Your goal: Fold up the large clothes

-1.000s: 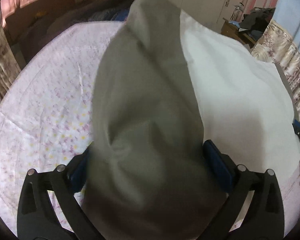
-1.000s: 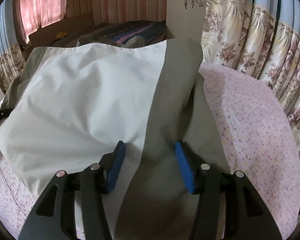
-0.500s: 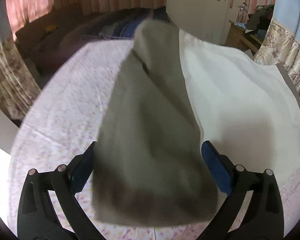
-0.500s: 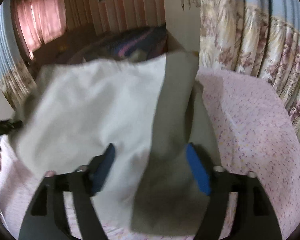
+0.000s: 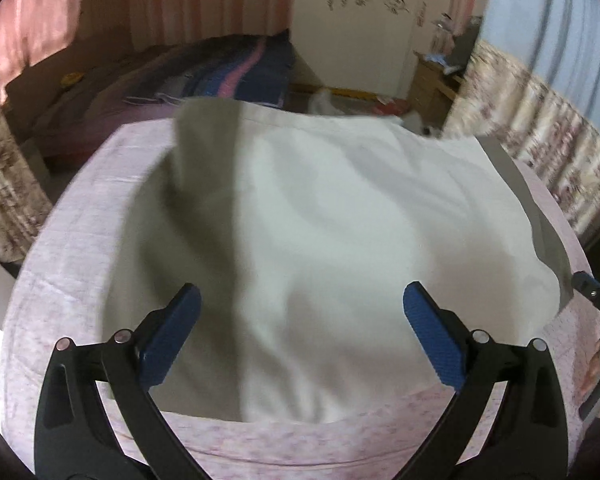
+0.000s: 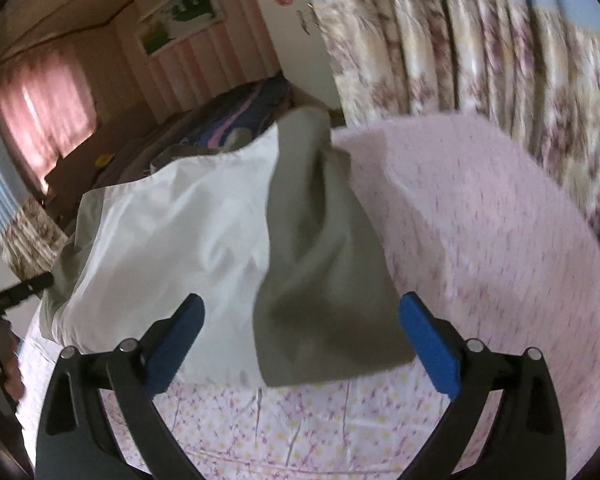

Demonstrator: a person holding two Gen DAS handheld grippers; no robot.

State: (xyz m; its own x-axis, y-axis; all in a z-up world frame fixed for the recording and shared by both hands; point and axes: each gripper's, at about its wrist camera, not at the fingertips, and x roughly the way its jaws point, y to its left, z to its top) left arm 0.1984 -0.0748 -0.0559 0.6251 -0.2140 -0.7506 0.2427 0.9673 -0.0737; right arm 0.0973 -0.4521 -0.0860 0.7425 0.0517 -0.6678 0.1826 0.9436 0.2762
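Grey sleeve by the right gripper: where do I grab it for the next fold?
Probably take the grey sleeve at its loose near end, which lies bunched on the bedsheet just ahead of the open right gripper. Come straight in from the near edge, low, so one finger slips under the hem; the sleeve runs away from you, so pinch across its width.

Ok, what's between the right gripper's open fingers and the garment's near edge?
In the right wrist view, only bare floral bedsheet separates the right gripper from the garment.

white garment (image 5: pixel 340 216) (grey-edged), pink floral bedsheet (image 6: pixel 480 216), blue fingers (image 6: pixel 430 344)
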